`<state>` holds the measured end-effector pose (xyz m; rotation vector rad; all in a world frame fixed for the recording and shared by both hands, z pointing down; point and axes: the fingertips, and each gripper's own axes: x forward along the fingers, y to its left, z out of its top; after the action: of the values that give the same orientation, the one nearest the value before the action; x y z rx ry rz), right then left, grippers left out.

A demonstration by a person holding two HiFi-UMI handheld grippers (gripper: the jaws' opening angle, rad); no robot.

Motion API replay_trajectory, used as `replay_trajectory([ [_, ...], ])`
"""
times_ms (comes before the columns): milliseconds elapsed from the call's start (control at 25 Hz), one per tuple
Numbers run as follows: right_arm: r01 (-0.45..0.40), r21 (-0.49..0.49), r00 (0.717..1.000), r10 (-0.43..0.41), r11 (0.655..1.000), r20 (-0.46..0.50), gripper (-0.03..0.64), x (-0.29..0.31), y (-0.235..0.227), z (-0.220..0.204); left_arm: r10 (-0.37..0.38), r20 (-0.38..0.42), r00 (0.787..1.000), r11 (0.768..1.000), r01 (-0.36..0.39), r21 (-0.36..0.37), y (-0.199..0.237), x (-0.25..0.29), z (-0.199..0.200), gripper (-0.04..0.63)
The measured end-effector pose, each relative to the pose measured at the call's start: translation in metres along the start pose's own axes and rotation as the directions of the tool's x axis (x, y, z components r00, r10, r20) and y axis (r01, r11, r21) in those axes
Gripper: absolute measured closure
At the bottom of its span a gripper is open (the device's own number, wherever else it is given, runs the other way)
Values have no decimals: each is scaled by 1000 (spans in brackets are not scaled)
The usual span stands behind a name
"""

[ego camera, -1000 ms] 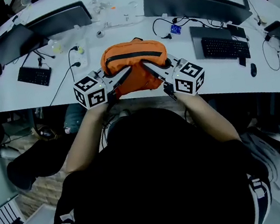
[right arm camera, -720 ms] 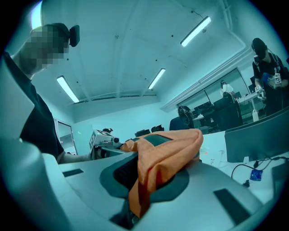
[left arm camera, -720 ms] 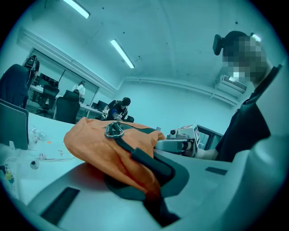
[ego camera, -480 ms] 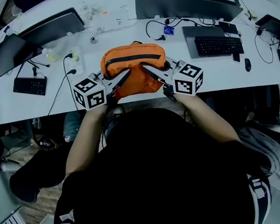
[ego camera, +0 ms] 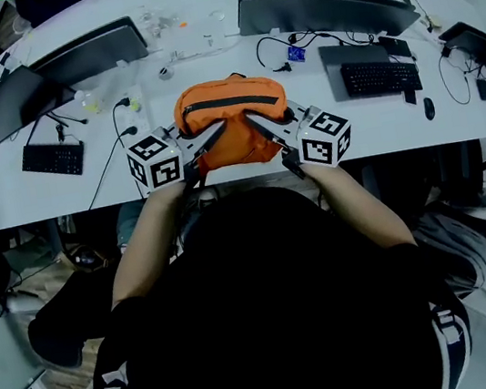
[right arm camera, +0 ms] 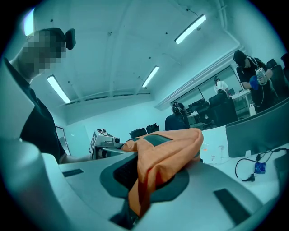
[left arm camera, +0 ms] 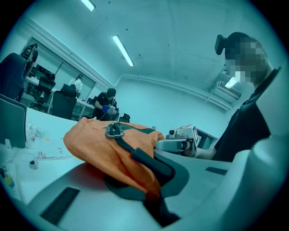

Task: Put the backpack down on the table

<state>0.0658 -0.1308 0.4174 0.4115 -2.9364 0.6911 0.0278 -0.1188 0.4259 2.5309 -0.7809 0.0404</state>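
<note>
An orange backpack [ego camera: 233, 124] with a dark zip along its top sits over the near edge of the white table [ego camera: 66, 183], in the middle of the head view. My left gripper [ego camera: 221, 128] pinches the bag's left side, jaws shut on orange fabric [left arm camera: 122, 158] and a dark strap. My right gripper [ego camera: 251, 121] pinches its right side the same way, with fabric [right arm camera: 153, 167] bunched between its jaws. Whether the bag's bottom rests on the table is hidden by the grippers.
Two dark monitors [ego camera: 323, 9] stand at the back of the table. A keyboard [ego camera: 378, 76] and mouse [ego camera: 430, 109] lie right, another keyboard [ego camera: 52, 158] left. Cables [ego camera: 121, 126] and small items lie behind the bag. People sit at far desks.
Both grippers and the backpack have shifted slightly farther over the table together. The grip on each side looks the same.
</note>
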Motion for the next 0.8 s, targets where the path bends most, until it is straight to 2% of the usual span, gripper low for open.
replay_trajectory([
  [360,42,8,999,-42,999,-5,557,33,3,6,-39,2,999,999,39,-7,25,-21,9,560],
  [800,78,41,997,-79,996,18,557,59,-1,2,-79,-40,996,997,79,-19,48,-35,9,561],
])
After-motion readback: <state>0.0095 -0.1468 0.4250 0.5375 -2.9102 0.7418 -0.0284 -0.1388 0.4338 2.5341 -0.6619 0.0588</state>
